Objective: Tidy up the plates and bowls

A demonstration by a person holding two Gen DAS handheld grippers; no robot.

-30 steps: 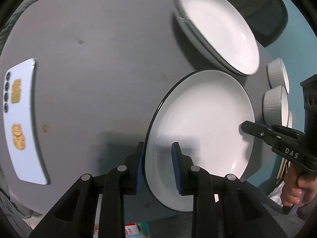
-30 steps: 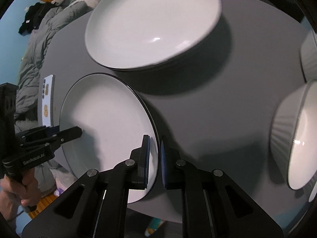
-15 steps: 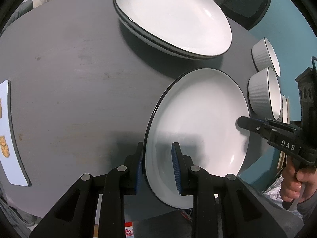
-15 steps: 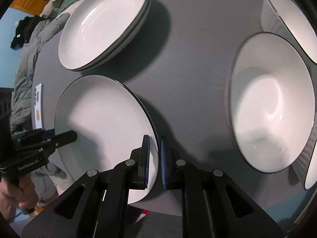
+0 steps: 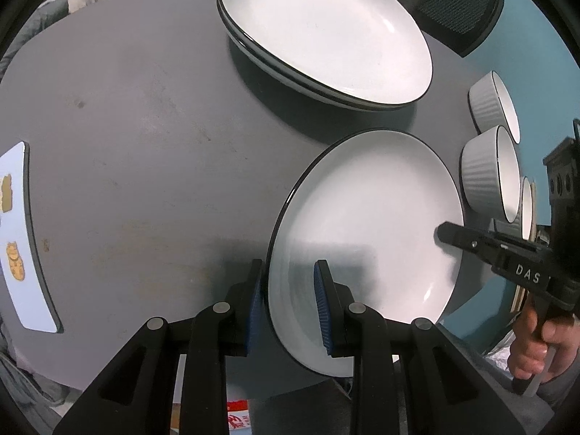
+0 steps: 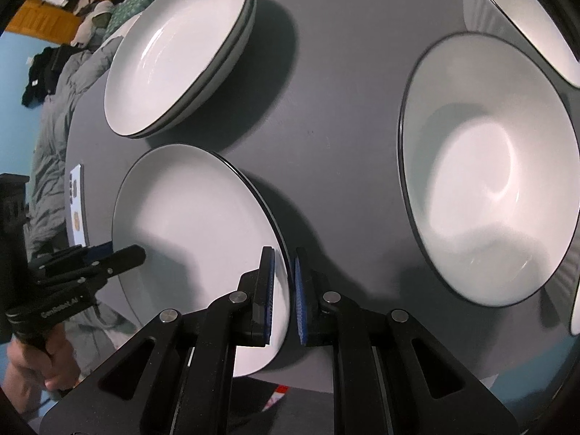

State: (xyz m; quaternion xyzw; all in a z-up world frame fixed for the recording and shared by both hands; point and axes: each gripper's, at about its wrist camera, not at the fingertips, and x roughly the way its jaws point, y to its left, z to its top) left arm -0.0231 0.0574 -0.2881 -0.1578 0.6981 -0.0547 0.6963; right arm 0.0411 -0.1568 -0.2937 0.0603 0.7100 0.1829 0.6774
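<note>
A white plate with a thin black rim is held between both grippers, tilted a little over the grey table. My left gripper is shut on its left rim, one blue pad under the edge and one on the inner face. My right gripper is shut on the opposite rim. Each gripper shows in the other's view: the right gripper and the left gripper. A stack of like plates sits farther back.
White ribbed bowls stand at the table's right side; one wide bowl lies just right of my right gripper, another bowl behind it. A white phone lies at the left. A mesh chair stands behind.
Both grippers have carried the plate to the right, toward the bowls. The plate stack and the phone have slid leftward in view, and the wide bowl now fills the right wrist view's right half.
</note>
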